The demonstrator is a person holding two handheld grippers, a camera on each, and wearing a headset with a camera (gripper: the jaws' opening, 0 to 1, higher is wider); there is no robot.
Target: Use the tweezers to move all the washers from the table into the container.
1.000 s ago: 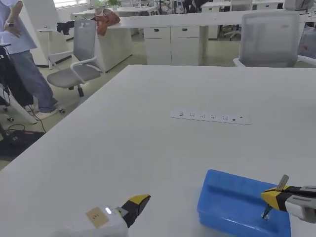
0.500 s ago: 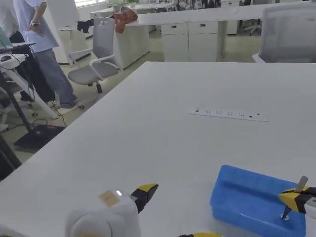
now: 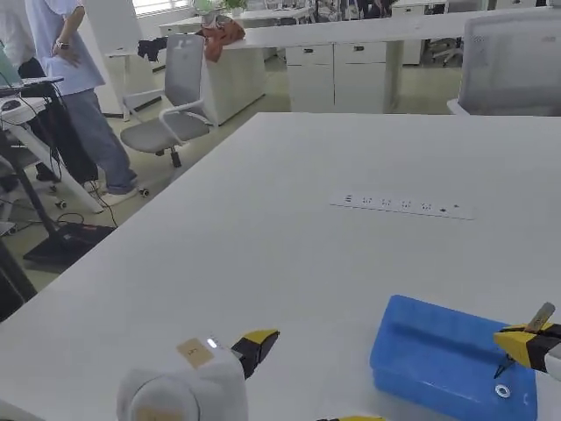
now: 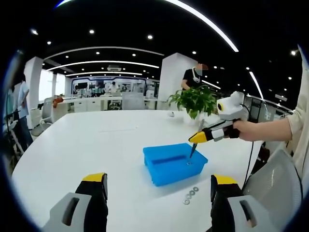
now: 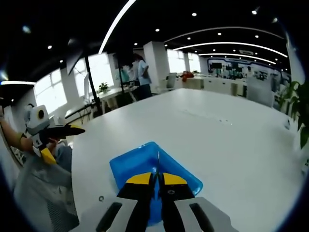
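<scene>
A blue container (image 3: 438, 355) sits on the white table (image 3: 289, 219) at my front right. One washer (image 3: 501, 391) lies inside it. My right gripper (image 3: 523, 340) hangs over the container's right end, shut on thin metal tweezers (image 3: 543, 316) that point down into it. From the right gripper view the tweezers (image 5: 158, 164) stick out between the closed jaws over the container (image 5: 140, 166). My left gripper (image 4: 159, 191) stands open and holds nothing, short of the container (image 4: 174, 162). Several washers (image 4: 192, 193) lie in a row on the table beside it.
A power strip (image 3: 401, 206) lies across the middle of the table. Office chairs (image 3: 171, 105) and more desks stand beyond the far edge. A person (image 3: 74, 88) stands at the far left near a stand. A potted plant (image 4: 195, 101) is on the table's far side.
A washer now lies loose on the container floor under the tweezers' tip, and the right gripper has lifted a little. The left gripper holds its place.
</scene>
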